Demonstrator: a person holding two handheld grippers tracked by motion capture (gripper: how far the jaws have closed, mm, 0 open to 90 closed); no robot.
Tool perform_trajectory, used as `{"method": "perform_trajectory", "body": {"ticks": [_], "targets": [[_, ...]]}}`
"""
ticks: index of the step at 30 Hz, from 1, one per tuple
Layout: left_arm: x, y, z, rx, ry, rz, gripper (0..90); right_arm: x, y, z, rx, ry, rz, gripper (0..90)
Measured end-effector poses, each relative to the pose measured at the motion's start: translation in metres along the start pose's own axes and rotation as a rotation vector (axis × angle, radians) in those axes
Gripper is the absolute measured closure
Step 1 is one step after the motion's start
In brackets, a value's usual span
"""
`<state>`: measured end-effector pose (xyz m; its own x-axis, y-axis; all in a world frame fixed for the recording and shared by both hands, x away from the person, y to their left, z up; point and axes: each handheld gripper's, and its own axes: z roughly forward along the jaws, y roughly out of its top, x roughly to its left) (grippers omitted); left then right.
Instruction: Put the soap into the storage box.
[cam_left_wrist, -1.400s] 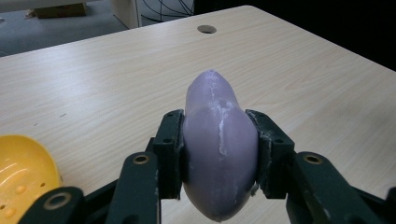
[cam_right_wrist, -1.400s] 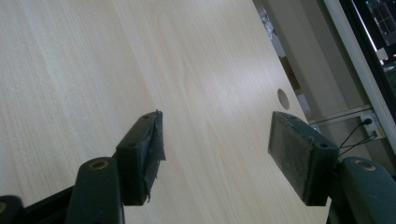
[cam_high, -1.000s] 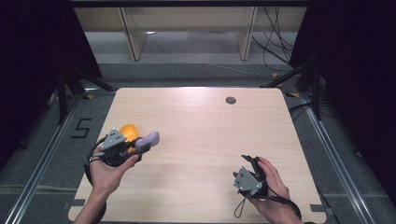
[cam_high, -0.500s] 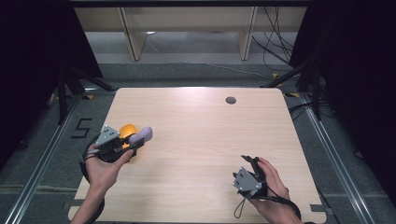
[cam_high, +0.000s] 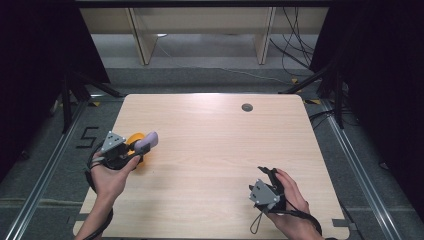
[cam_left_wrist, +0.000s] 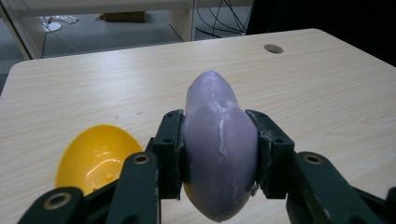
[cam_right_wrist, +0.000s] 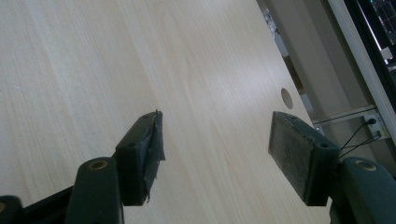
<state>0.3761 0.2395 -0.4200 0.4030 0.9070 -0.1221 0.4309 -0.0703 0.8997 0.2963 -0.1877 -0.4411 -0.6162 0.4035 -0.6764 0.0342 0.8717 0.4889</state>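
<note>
My left gripper (cam_high: 141, 146) is shut on a pale purple egg-shaped shell (cam_high: 147, 142) at the table's left edge; in the left gripper view that purple shell (cam_left_wrist: 217, 149) is squeezed between both black pads, with the gripper (cam_left_wrist: 218, 154) closed round its widest part. A yellow shell half (cam_left_wrist: 95, 157) lies open side up on the wood just beside and below it, also seen as an orange-yellow shape (cam_high: 134, 140) under the gripper. My right gripper (cam_high: 267, 176) rests near the front right of the table, open, and the right gripper view (cam_right_wrist: 215, 149) has nothing but bare wood between its pads.
The light wooden table (cam_high: 220, 150) has a round cable hole (cam_high: 247, 107) near its far edge. Shelf legs and loose cables stand on the grey floor beyond. A metal rail runs along each side of the table.
My left hand has drifted left and slightly toward the front edge with the purple shell still gripped. The right hand has stayed where it was.
</note>
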Motion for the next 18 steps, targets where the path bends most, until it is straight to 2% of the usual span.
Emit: {"method": "perform_trajectory", "body": {"ticks": [1,2,3,4,8,10,11,18], "targets": [[0.001,0.000,0.001,-0.005,-0.002,-0.003,58.7,0.001,0.000,0.000,0.002,-0.003,0.009,36.3],[0.001,0.001,0.001,-0.006,0.006,0.001,58.7,-0.001,0.000,0.000,-0.002,-0.003,-0.013,36.3],[0.001,0.001,0.002,-0.007,0.014,0.002,58.7,-0.001,0.000,0.000,-0.002,-0.003,-0.013,36.3],[0.001,0.001,0.002,-0.009,0.023,0.003,58.7,0.000,0.000,0.000,0.004,-0.003,0.008,36.3],[0.003,0.002,0.005,-0.019,0.060,-0.004,58.7,0.001,0.000,0.000,0.006,0.004,0.014,36.3],[0.005,0.003,0.006,-0.026,0.075,-0.010,58.7,0.000,0.000,0.000,0.008,0.002,0.010,36.3],[0.006,0.003,0.007,-0.029,0.084,-0.011,58.7,-0.001,0.000,0.000,-0.002,0.004,-0.011,36.3],[0.013,0.001,0.014,-0.022,0.171,-0.026,58.7,0.000,0.000,0.000,-0.001,0.000,-0.005,36.2]]}}
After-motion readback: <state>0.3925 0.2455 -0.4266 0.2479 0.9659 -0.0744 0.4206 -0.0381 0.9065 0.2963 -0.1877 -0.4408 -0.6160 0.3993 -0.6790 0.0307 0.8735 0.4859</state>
